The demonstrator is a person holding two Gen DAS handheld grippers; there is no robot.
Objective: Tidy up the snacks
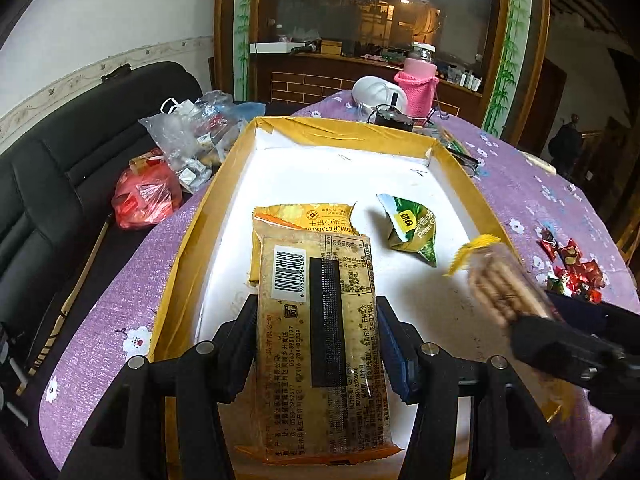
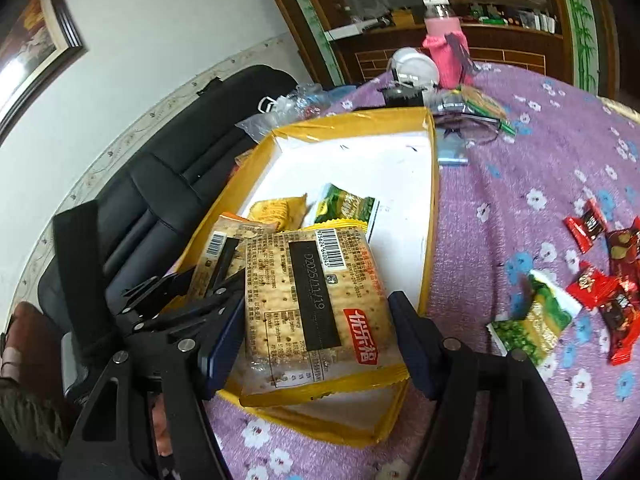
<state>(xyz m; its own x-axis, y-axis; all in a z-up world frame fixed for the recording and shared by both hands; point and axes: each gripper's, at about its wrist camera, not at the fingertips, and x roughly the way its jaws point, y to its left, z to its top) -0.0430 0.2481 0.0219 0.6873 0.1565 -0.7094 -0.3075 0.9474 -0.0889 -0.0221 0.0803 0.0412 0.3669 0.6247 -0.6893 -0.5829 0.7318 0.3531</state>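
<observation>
Left gripper [image 1: 316, 344]: fingers clamped on a cracker packet [image 1: 320, 344], held lengthwise over the near half of the yellow-rimmed tray [image 1: 192, 256], barcode side up (a black strip runs down the wrapper).

Right gripper [image 2: 316, 336]: fingers closed on a second cracker packet [image 2: 316, 300], printed date visible, held tilted above the tray's near edge [image 2: 430, 216].

Tray contents, white floor: an orange cracker packet [image 1: 308, 220] is seen lying partly under the held one; a green pea packet [image 1: 412, 228] lies to its right, apart from it.

In the left wrist view the right gripper's packet [image 1: 504, 280] is blurred at the tray's right rim.

On the purple floral tablecloth [image 2: 500, 184], right of the tray: another green pea packet [image 2: 532, 320] and several red candy wrappers [image 2: 596, 280], near each other.

Far end of the table: a pink-sleeved bottle [image 2: 444, 48] and a white cap-like object [image 2: 412, 64]. Plastic bags [image 1: 192, 136] lie on the black sofa [image 1: 60, 184], left of the tray.
</observation>
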